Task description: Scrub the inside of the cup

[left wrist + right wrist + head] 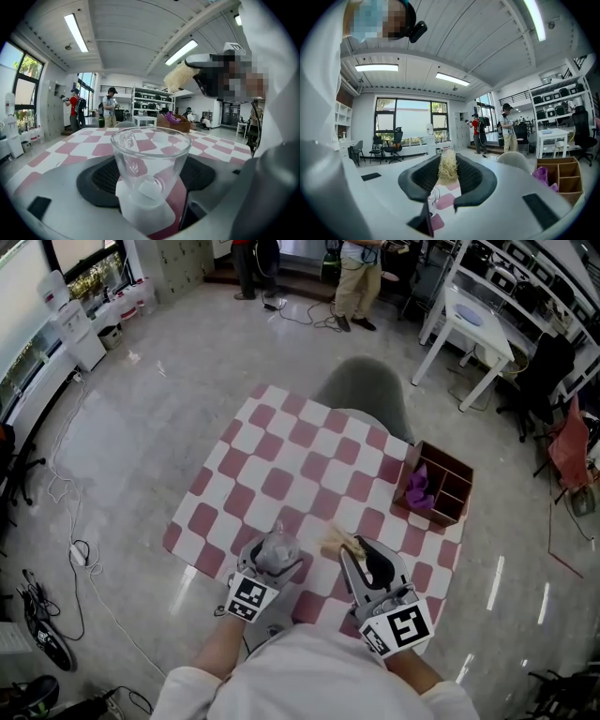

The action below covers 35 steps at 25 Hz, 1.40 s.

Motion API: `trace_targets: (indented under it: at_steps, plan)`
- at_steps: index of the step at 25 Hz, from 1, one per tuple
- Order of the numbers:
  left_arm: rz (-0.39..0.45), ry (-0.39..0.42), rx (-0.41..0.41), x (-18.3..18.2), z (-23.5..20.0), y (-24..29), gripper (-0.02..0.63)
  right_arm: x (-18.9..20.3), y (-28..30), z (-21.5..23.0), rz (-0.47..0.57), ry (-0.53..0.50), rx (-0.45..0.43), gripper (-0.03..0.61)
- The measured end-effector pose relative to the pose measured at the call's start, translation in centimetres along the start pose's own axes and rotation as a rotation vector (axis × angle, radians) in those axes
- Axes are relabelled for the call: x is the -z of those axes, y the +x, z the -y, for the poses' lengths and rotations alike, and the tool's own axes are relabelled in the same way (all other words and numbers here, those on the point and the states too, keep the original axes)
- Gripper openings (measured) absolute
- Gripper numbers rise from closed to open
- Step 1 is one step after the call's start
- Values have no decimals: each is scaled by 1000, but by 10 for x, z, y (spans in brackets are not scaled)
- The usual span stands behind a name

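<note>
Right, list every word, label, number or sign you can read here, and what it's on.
No readable text anywhere.
Left marker cube: black-and-white square pattern, not letters.
Right marker cube: likewise a pattern only.
Glass cup: plain, no print.
Boxes on the far shelves: too small to read.

Glossy grey floor — white shelving, big windows.
</note>
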<state>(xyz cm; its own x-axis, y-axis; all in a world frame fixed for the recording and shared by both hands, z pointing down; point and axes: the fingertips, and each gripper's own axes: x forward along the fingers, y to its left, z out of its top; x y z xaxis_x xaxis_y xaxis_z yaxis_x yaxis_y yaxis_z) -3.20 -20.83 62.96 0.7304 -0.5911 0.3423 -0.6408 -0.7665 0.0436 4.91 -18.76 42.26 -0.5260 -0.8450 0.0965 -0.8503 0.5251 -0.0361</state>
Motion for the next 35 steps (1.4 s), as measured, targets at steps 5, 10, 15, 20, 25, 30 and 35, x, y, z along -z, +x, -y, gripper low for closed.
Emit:
trace_targets:
  at_steps: [5,10,15,20,25,30,35]
  plan:
    - [7,-10,17,-2,-1,4,364,3,3,0,-12,2,-1,107]
    - [11,-35,44,-1,0,5,364,4,6,-2,-20,0,-13,107]
    - [-28,32,41,0,4,5,362,-3,4,-4,-2,1,-19,107]
    - [-73,60,60,-2,7,6,362,-6,0,-5,4,-4,-19,107]
    - [-93,98,63,-15,10,-2,362,-15,-6,-7,8,-10,-34,107]
    - [-120,224,16,-45,3,-16,362,-34,-11,-20,25,-77,-86,106]
    - [-129,340,-30,-82,-4,-33,362,-48,-13,-31,52,-99,-130,107]
